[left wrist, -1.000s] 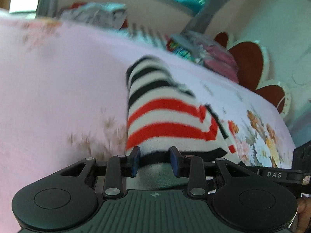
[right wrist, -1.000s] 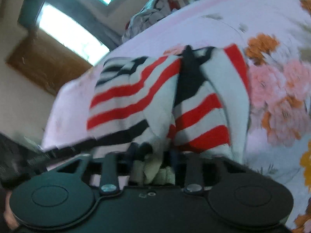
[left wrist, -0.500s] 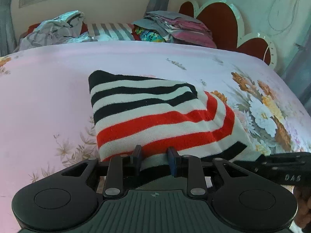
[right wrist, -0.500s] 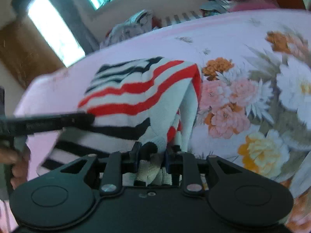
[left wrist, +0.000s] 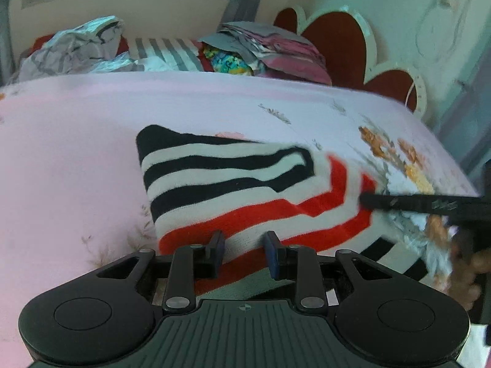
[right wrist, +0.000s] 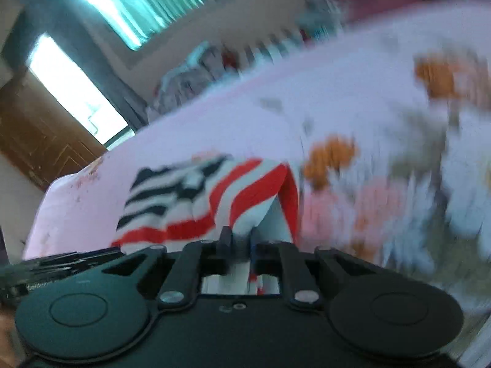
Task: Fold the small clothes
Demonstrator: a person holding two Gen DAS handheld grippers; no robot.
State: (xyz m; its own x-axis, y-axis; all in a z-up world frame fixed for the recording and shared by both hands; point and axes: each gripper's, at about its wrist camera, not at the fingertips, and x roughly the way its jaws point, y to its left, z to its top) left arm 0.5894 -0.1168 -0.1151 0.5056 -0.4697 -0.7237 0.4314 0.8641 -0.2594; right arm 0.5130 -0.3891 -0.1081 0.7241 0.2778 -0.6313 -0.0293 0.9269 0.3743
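A small knitted garment [left wrist: 233, 190] with black, white and red stripes lies folded on the pink floral bedsheet [left wrist: 67, 153]. My left gripper [left wrist: 244, 253] has its jaws a little apart over the garment's near edge, with cloth showing between them. My right gripper [right wrist: 239, 245] is nearly shut, with striped cloth [right wrist: 214, 202] between its fingers at the garment's right side. The right gripper's arm [left wrist: 423, 204] shows in the left wrist view, touching the red-striped corner. The right wrist view is blurred.
Heaps of loose clothes [left wrist: 76, 49] and folded laundry [left wrist: 270, 49] lie at the far edge of the bed. A red and white headboard [left wrist: 340, 40] stands at the far right. A wooden door [right wrist: 36, 141] and a window [right wrist: 147, 3] show at the left.
The garment has been laid down from lifted to flat on the sheet. The left gripper's jaws have widened a little. The right gripper has swung to the garment's right edge, still moving.
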